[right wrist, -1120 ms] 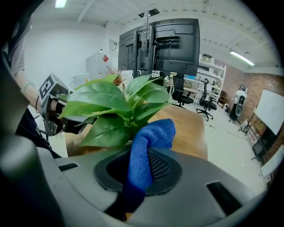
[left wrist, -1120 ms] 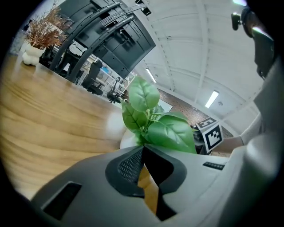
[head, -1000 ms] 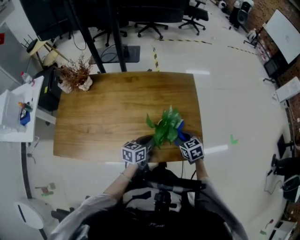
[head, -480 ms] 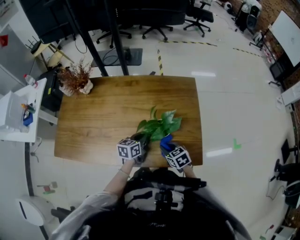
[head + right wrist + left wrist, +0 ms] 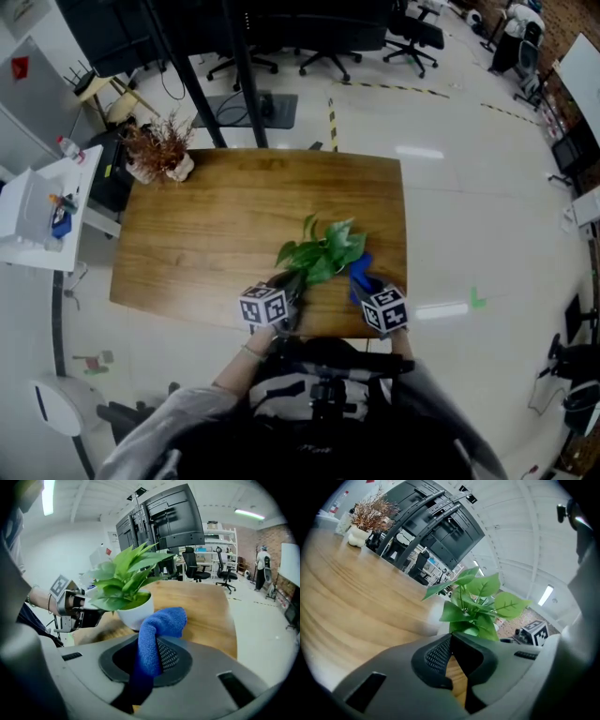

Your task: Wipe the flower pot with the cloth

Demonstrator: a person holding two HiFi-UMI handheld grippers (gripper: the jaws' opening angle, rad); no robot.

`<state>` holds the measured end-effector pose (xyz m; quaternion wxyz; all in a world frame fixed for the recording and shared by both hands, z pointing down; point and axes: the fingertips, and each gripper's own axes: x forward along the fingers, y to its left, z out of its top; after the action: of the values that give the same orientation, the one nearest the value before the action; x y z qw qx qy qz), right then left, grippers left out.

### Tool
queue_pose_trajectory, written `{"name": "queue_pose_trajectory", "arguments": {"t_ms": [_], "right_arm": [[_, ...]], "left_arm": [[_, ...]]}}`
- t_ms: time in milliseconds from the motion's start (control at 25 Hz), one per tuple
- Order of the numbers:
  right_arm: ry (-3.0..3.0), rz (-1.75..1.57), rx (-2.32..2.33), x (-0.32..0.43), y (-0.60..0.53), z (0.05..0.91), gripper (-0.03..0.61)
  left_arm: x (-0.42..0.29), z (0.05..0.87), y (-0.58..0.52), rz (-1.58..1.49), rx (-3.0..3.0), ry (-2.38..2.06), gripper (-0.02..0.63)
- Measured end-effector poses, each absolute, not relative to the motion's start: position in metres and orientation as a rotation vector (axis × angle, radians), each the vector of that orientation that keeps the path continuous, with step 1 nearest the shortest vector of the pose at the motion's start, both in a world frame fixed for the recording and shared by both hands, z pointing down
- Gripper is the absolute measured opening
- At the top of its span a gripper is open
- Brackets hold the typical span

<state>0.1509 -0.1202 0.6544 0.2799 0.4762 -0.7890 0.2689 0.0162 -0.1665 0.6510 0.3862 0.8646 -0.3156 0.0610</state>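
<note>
Blue cloth (image 5: pixel 157 634) pinched fast by the right gripper (image 5: pixel 151 649), at 3 o'clock of the white flower pot (image 5: pixel 136 610); left gripper (image 5: pixel 450 638) clamped on the pot's rim from 8 o'clock, near the 6 o'clock edge of the wooden table (image 5: pixel 206 225).
</note>
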Motion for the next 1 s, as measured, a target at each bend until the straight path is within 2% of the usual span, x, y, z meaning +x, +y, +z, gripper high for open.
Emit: {"name": "queue_pose_trajectory", "arguments": {"t_ms": [280, 1000], "right_arm": [[-2.274, 0.479, 1.103, 0.153, -0.178, 0.629, 0.060], [-2.324, 0.579, 0.804, 0.078, -0.118, 0.661, 0.060]], "left_arm": [[0.017, 0.649, -0.163, 0.137, 2.178, -0.840, 0.006], [-0.006, 0.656, -0.219, 0.120, 2.146, -0.983, 0.005]]}}
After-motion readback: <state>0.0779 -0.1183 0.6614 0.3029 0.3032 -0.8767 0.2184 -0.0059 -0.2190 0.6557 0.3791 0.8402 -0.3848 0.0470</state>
